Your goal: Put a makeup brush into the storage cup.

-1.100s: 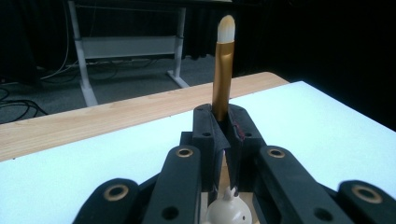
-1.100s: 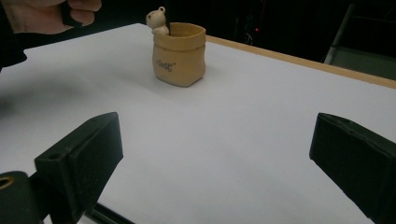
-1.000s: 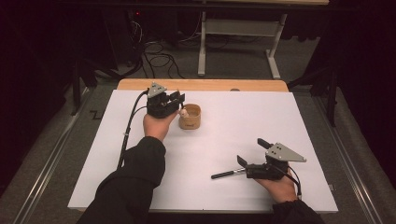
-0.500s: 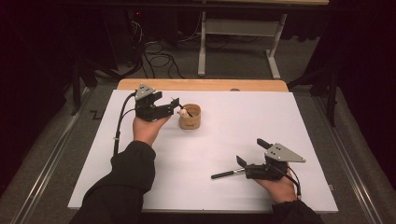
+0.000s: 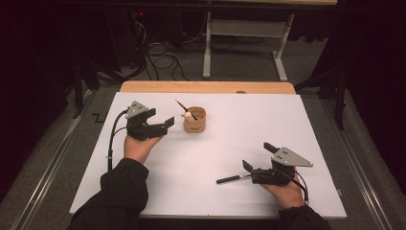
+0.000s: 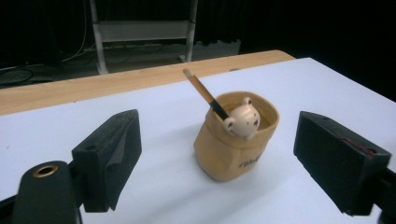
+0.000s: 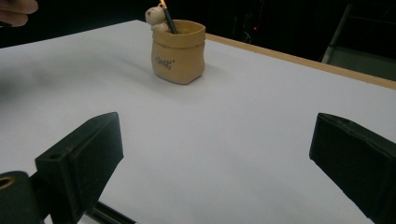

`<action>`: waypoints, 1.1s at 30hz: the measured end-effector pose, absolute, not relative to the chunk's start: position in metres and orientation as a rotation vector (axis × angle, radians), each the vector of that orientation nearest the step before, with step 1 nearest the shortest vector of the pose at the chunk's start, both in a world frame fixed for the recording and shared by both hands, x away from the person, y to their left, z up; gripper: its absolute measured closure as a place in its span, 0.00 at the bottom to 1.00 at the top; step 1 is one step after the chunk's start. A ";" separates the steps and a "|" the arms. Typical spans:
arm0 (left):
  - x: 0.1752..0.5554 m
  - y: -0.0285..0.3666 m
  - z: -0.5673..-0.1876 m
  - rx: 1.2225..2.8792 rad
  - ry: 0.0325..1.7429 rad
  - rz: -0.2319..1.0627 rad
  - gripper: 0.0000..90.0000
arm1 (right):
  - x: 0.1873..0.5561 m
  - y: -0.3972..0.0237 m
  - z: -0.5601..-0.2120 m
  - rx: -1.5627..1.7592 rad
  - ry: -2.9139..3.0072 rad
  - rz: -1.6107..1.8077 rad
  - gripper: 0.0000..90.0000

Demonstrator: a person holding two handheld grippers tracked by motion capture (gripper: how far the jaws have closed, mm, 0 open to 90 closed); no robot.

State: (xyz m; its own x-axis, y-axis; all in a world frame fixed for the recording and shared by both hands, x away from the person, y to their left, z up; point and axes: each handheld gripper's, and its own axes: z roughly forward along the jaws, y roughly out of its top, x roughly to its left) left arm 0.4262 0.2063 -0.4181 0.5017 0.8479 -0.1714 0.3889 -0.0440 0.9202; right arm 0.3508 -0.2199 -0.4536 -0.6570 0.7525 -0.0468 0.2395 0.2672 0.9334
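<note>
A tan cup [image 5: 195,125] with a small bear head [image 5: 189,115] on its rim stands at the back middle of the white table [image 5: 239,129]. A brown pencil [image 5: 181,104] leans out of it to the upper left. My left gripper [image 5: 162,116] is just left of the cup and apart from it. Its jaws have just been opening and stand open with nothing between them. In the left gripper view the cup [image 6: 233,154] and pencil [image 6: 201,88] lie ahead of the left gripper [image 6: 219,128]. My right gripper [image 5: 256,155] rests open near the front right. A black pen [image 5: 232,178] lies on the table beside it.
A wooden strip [image 5: 206,87] runs along the table's far edge, with a metal frame [image 5: 239,28] and cables [image 5: 163,62] on the floor behind. In the right gripper view the cup [image 7: 178,58] stands far ahead of the right gripper [image 7: 215,135].
My left hand has drawn back from the cup, to the left and toward the person, and its jaws have opened. The pencil stays in the cup. The right hand has kept still.
</note>
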 end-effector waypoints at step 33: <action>0.345 0.226 -0.452 1.670 1.039 0.514 0.00 | 0.351 -0.222 -0.455 0.910 2.051 1.367 0.04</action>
State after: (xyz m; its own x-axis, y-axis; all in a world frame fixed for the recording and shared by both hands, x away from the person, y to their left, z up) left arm 0.3446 0.2259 -0.4523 0.5297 0.8335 -0.1572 0.3806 -0.0680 0.9222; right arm 0.3505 -0.2216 -0.4554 -0.6463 0.7617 -0.0467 0.2503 0.2694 0.9299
